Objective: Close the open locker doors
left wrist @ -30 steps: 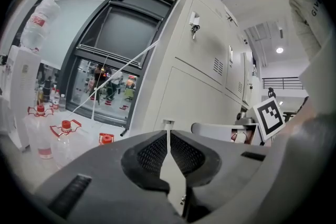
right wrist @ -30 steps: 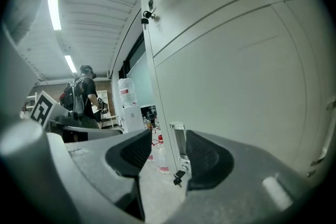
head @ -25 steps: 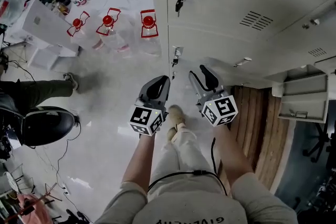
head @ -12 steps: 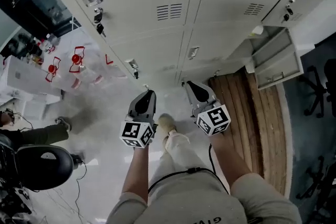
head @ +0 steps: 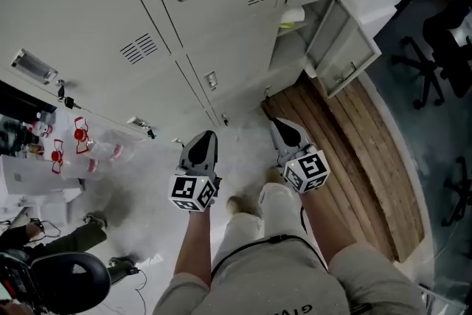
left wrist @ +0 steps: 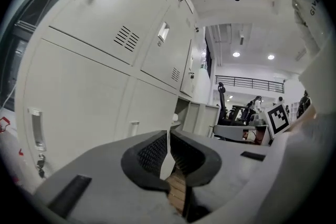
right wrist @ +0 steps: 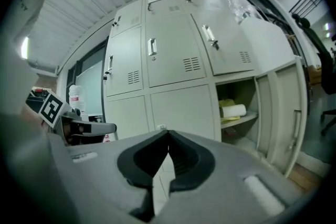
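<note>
We have bare floor [head: 247,140] between us and the closed lockers [head: 147,33], nothing standing on it. To our right the open door [head: 343,48] juts out over the wooden boards [head: 361,158], with a clear way to it from the right gripper [head: 279,123]. A paper roll [right wrist: 232,110] takes up the shelf [right wrist: 239,120] behind that door. An office chair [head: 431,40] stands beyond the door. Water bottles [head: 81,147] crowd the floor well to our left, near the lockers' end.

A pale grey lower locker door [head: 343,48] stands swung wide open beside its shelved compartment [right wrist: 247,93].
</note>
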Action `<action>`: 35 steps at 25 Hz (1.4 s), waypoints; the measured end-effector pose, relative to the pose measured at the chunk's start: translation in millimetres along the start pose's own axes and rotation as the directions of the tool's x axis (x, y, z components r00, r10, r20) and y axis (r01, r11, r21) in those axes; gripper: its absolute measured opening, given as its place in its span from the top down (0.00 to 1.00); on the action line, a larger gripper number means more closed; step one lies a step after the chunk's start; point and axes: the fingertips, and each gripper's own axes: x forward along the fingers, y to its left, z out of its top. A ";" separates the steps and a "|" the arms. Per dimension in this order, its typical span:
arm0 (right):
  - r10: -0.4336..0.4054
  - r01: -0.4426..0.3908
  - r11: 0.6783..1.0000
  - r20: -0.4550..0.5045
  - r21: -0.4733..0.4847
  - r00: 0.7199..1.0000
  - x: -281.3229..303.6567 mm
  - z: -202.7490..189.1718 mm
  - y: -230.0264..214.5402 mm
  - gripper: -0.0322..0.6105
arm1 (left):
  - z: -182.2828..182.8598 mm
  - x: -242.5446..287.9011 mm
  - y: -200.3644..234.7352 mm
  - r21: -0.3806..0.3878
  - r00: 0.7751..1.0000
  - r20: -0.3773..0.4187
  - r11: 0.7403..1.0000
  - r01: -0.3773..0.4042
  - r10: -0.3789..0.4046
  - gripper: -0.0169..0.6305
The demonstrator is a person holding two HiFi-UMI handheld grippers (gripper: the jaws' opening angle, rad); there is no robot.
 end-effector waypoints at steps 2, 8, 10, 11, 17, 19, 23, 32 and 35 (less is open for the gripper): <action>-0.044 0.043 0.999 0.006 0.012 0.999 -14.5 1.4 -24.2 0.95 | -1.0 21.6 -19.5 0.009 0.999 -0.014 0.999 0.042 -0.042 0.95; -0.137 0.137 0.990 -0.016 0.026 0.990 -55.2 2.4 -104.1 0.95 | -5.9 91.1 -79.2 0.004 0.991 -0.037 0.992 0.128 -0.127 0.95; -0.165 0.166 0.986 -0.024 0.029 0.986 -69.1 3.2 -133.2 0.95 | -10.3 113.3 -102.1 0.000 0.987 -0.048 0.988 0.156 -0.156 0.95; -0.179 0.180 0.983 -0.027 0.032 0.983 -75.8 3.2 -147.5 0.95 | -12.3 123.7 -113.1 0.001 0.984 -0.053 0.985 0.170 -0.169 0.95; -0.241 0.243 0.969 -0.045 0.051 0.969 -101.5 -0.4 -224.0 0.95 | -25.7 183.1 -160.5 -0.003 0.973 -0.075 0.976 0.218 -0.217 0.95; -0.254 0.256 0.965 -0.051 0.058 0.966 -106.4 -4.4 -244.6 0.95 | -32.4 199.9 -171.4 -0.005 0.971 -0.085 0.974 0.224 -0.224 0.95; -0.258 0.262 0.963 -0.067 0.062 0.964 -112.4 -12.9 -280.3 0.95 | -45.4 232.2 -191.2 -0.010 0.968 -0.100 0.973 0.230 -0.230 0.95; -0.228 0.235 0.969 -0.094 0.078 0.969 -106.6 -30.4 -337.5 0.83 | -67.8 286.6 -223.8 0.003 0.961 -0.133 0.969 0.246 -0.243 0.95; -0.219 0.227 0.970 -0.092 0.083 0.971 -99.0 -31.7 -351.2 0.78 | -74.3 298.0 -229.4 -0.001 0.960 -0.137 0.969 0.247 -0.245 0.95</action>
